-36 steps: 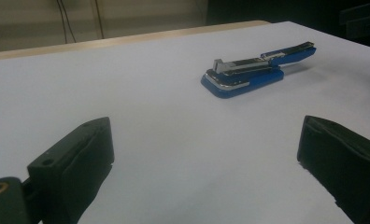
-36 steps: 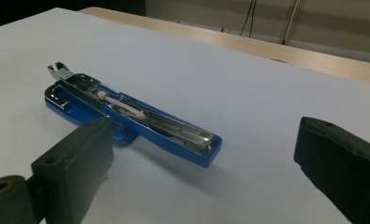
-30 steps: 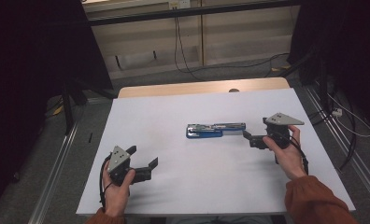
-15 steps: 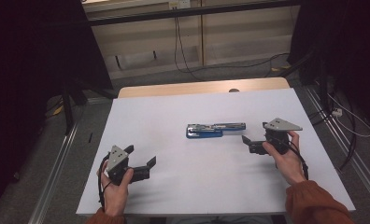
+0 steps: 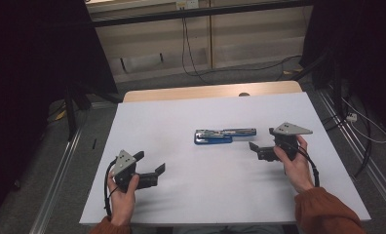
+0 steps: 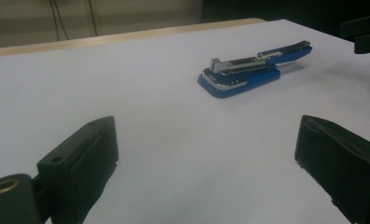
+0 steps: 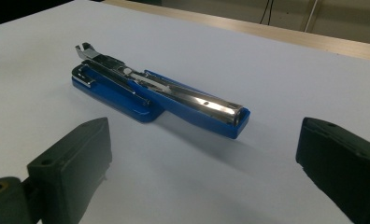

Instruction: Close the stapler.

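White sheet covers the table (image 5: 181, 126), a wooden edge showing at the far side, dark curtains and floor cables beyond. Blue stapler (image 5: 224, 136) lies flat near the table's middle, swung open lengthwise so the metal staple channel faces up; nothing touches it.

Right gripper (image 5: 262, 140): jaws spread wide, empty, pointing at the stapler's right end. Compared with a second ago it has pulled back slightly toward the person and now sits just beside the stapler, apart from it. In the right gripper view the stapler (image 7: 155, 91) lies just ahead of the open jaws.

Left gripper (image 5: 151, 168): jaws also wide apart, holding nothing, low over the near-left table, well apart from the stapler (image 6: 253, 70); position barely changed.

Judgement: the withdrawal suggests the stapler was just released or is being re-approached; no grasp established yet.
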